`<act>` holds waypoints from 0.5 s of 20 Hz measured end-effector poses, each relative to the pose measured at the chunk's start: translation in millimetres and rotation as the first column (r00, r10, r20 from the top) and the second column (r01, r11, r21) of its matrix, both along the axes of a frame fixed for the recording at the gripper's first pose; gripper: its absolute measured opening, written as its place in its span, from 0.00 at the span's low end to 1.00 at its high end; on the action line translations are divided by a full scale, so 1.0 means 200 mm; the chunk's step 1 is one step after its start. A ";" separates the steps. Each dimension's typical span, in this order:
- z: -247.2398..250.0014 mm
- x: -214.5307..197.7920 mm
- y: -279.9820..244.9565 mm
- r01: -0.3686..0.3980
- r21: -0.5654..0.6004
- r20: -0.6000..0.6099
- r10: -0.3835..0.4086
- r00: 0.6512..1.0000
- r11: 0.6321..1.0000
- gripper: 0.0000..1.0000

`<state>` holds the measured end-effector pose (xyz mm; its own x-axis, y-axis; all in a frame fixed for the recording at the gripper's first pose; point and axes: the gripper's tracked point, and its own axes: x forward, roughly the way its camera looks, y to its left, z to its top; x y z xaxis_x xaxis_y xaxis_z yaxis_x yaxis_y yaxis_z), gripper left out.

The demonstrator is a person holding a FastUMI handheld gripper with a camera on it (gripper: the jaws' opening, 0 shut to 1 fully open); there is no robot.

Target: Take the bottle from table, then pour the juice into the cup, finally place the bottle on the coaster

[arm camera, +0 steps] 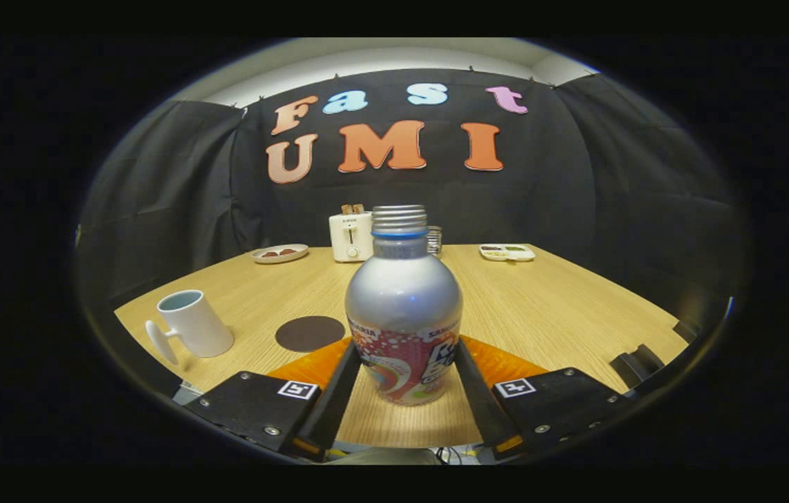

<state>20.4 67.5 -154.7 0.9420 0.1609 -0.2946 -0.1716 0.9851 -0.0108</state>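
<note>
Wood worktop (541, 307) in a black-draped booth: the bottle (404, 314) stands upright near the front edge, capless, between the tongs (404, 374), whose fingers sit against its lower sides, apparently pinching it. Risk: a low grip on an open bottle could tip or spill when lifted. Cup (191, 325) and coaster (309, 333) lie left with free room between; the toaster (351, 236) is far back.

I see bottle (404, 307): silver body, blue neck ring, red-pink bubbly label, between fingers of gripper (404, 363), both touching its sides. Cup (193, 325) white, pale blue-grey inside. Coaster (309, 333) dark brown. Table (562, 307) light wood grain. Toaster (351, 236) cream-white. Plate (279, 253) white, brown pieces on it.
</note>
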 end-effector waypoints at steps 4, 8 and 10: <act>0.02 0.00 0.01 0.013 -0.028 0.003 -0.013 1.000 1.000 0.75; 0.07 0.01 0.09 -0.013 -0.087 0.017 0.014 1.000 0.996 0.76; 0.09 0.00 0.13 -0.027 -0.124 0.028 0.030 0.999 0.992 0.76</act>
